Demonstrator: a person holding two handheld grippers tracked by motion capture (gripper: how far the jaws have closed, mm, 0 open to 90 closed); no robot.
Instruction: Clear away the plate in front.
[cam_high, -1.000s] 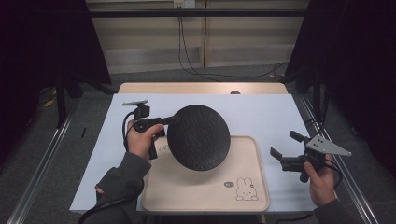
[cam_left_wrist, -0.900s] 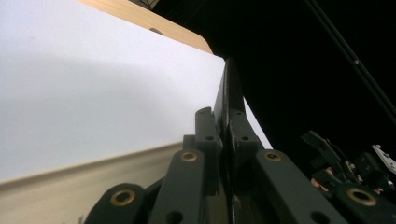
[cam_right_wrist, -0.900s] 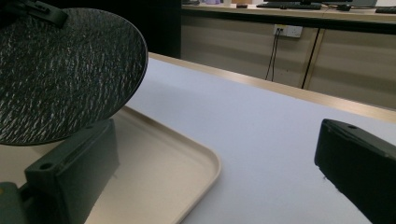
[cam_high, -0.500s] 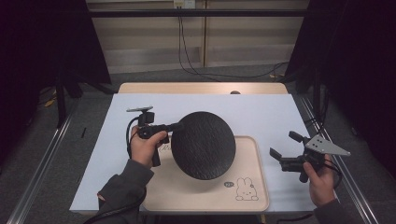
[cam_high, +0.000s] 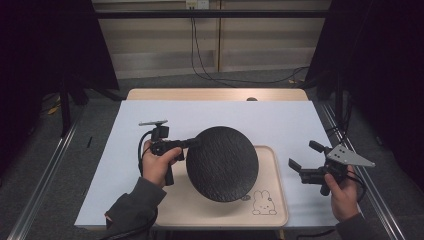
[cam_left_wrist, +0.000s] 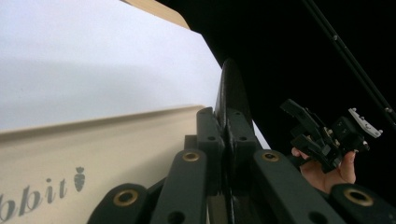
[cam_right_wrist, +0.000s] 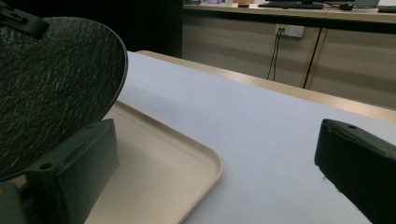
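Between the jaws of the left gripper (cam_high: 192, 142) sits the rim of a black plate (cam_high: 222, 162), pinched tight: in the left gripper view the two jaws press flat against either face of the plate's edge, with the disc (cam_left_wrist: 229, 100) running away from them edge-on. The plate is held tilted, its left rim up at the gripper and its lower edge down over the beige tray (cam_high: 272, 207); whether that lower edge already touches the tray floor I cannot tell from above, though it looks at least very near. By my reading the carry is mostly done, since the plate is over the tray; what is left is to lower it flat and let go. The right gripper (cam_high: 302, 162) waits well apart at the tray's right side, its jaws spread with nothing between them. The plate is round, thin and matte, with a rough, leathery grain that catches light in the right gripper view (cam_right_wrist: 51, 88). The tray has a raised lip and a small printed rabbit (cam_high: 261, 202), and it lies on a white table cover (cam_high: 280, 117)
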